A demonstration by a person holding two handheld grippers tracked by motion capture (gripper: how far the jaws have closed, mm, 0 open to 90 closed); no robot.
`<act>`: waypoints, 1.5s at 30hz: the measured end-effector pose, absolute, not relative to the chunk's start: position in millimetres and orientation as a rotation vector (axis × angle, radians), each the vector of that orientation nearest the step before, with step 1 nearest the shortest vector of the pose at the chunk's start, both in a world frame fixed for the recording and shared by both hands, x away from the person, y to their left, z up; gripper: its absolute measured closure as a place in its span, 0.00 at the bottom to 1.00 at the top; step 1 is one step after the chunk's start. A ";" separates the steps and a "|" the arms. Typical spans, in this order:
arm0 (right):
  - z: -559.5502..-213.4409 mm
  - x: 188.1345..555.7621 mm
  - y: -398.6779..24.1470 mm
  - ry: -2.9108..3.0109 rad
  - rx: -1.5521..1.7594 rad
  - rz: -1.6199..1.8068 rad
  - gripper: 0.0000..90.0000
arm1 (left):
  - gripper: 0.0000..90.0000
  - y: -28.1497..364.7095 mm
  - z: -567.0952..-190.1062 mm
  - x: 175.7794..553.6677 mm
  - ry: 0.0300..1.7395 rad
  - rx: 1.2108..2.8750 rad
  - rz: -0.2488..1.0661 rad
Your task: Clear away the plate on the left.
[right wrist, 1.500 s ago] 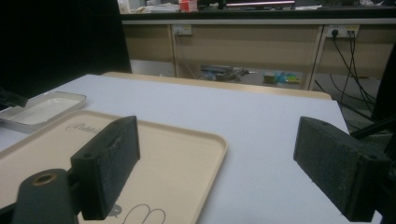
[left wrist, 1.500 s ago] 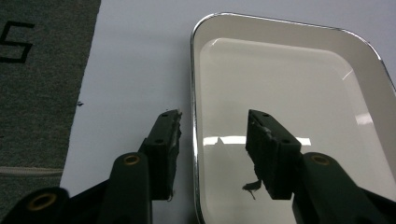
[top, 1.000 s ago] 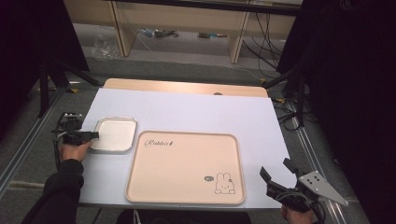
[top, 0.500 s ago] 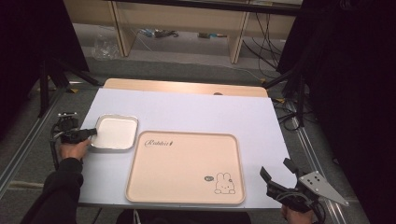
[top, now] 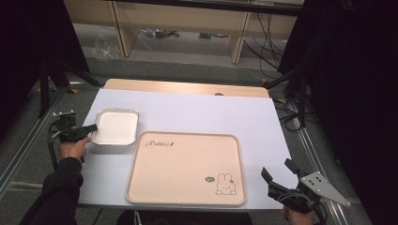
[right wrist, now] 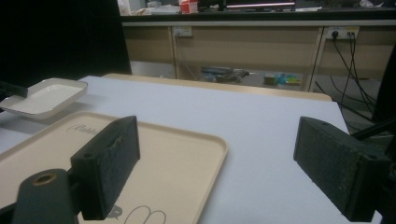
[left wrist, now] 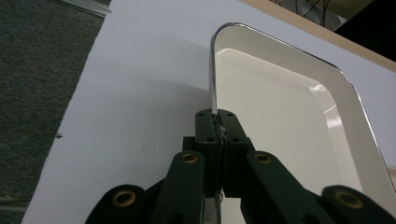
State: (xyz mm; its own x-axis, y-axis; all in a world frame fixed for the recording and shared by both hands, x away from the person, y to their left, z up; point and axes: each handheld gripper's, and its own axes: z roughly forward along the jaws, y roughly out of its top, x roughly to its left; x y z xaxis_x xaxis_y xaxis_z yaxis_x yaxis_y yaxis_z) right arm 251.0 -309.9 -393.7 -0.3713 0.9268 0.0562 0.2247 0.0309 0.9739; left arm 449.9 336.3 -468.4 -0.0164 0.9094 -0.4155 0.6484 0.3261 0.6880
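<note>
Small white metal-rimmed dish [top: 116,126] has slid slightly toward the tray since a second ago, gripped at its edge.

The left gripper [left wrist: 217,122], jaws pressed together on the dish's thin rim, holds it just beside the large beige rectangular plastic tray with a rabbit drawing [top: 187,168] on the white table cover [top: 211,112]. The right gripper [top: 284,180] waits near the table's front right corner, jaws spread wide, holding nothing. The dish appears grasped but not yet on the tray; placing it looks like the remaining work. The left gripper view reveals the pinch on the rim; the right gripper view shows the dish [right wrist: 44,97] raised at one side.
</note>
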 end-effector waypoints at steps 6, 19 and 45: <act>-393.2 250.5 -310.1 1.674 1.189 1.372 0.17 | 0.98 333.6 -466.2 450.3 1.713 1.389 0.329; -394.2 251.7 -309.0 1.657 1.174 1.409 0.17 | 0.98 304.0 -461.7 451.3 1.610 1.490 0.250; -393.2 250.6 -310.1 1.677 1.187 1.373 0.17 | 0.98 215.1 -448.0 436.0 1.367 1.667 0.087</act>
State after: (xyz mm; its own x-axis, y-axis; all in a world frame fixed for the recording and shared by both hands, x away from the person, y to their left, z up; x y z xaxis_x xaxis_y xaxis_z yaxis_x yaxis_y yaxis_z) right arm 250.6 -310.1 -393.2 -0.3716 0.9268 0.0541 0.2361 0.0379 0.9710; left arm 436.0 215.1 -448.0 0.3737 0.7943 -0.4791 0.7269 0.0700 0.6831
